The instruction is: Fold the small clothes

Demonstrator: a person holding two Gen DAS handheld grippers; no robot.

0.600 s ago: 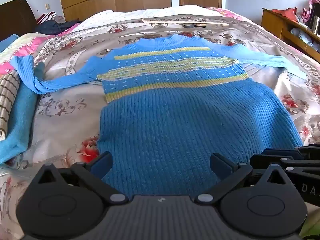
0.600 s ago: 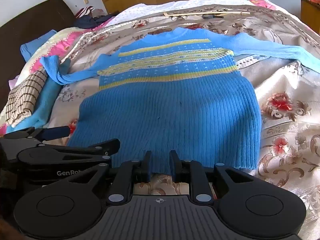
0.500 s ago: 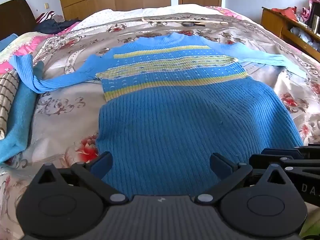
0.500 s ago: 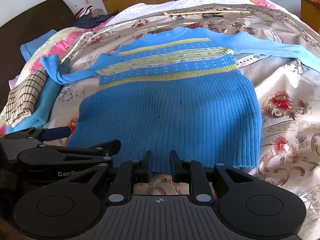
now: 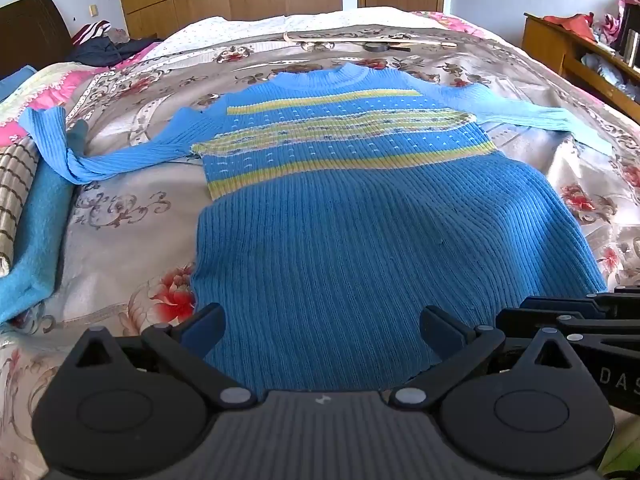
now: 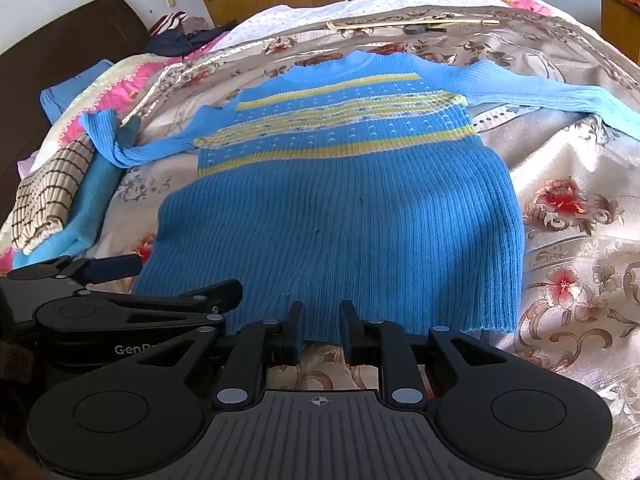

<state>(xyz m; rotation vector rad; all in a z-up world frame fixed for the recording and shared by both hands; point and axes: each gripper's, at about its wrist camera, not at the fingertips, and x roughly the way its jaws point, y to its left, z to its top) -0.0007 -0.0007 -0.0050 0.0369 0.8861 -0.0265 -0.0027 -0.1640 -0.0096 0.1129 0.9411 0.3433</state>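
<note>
Blue ribbed sweater with yellow stripes (image 5: 384, 240) lies flat on the floral bedspread (image 5: 132, 208); left tool (image 5: 320, 326) spread apart over its hem, right tool (image 6: 319, 330) nearly together at the hem edge.

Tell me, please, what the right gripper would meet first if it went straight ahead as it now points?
Most likely the near hem of the blue sweater: the right gripper sits just short of it, fingers slightly apart.

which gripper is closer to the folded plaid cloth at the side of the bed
Left. The left gripper sits at the sweater's hem corner on the same side as the plaid cloth; the right gripper is at mid-hem, farther away.
</note>
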